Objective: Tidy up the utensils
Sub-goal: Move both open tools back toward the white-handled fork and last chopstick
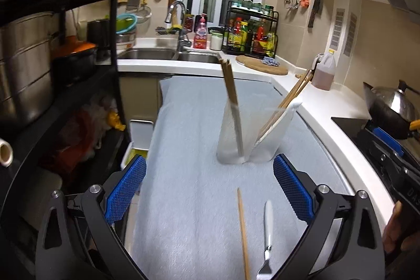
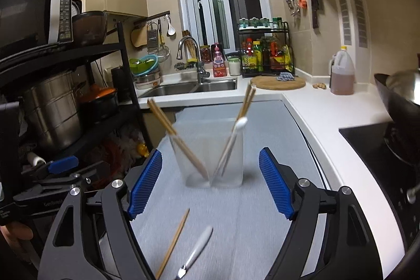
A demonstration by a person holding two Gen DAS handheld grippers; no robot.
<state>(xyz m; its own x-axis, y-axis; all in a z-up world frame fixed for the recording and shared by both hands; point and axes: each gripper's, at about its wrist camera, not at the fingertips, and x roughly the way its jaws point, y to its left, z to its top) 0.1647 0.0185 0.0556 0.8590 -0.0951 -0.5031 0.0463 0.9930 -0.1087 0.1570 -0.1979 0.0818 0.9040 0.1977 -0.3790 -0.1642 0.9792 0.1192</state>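
Both claws stand wide and empty: our left claw (image 1: 208, 185) has its blue pads spread as far as they go with only bare cloth between them, and our right claw (image 2: 210, 184) is a shade narrower, also gripping nothing. What the next move turns on, we judge, is the pair of loose pieces on the grey cloth (image 1: 189, 127) covering the counter (image 1: 315, 96): a chopstick (image 1: 242, 232) and a white-handled utensil (image 1: 267, 219) whose metal end is too cropped to name. From the left claw both lie at about 6 o'clock, nearer us than the pads, the chopstick running almost straight from 12 to 6 and the white handle just beside it toward 5. In the right wrist view the same chopstick (image 2: 173, 243) and utensil (image 2: 197, 248) slant from 1 to 7, again below the pads. Beyond both claws at 12 o'clock stands the clear holder (image 2: 210, 154), with chopsticks leaning to 11 in its left part and chopsticks plus a white handle leaning to 1 in its right. Neither claw looks clearly nearer; each would have to draw back and dip, closing across the long axis. The thin chopstick lying flat may slip.
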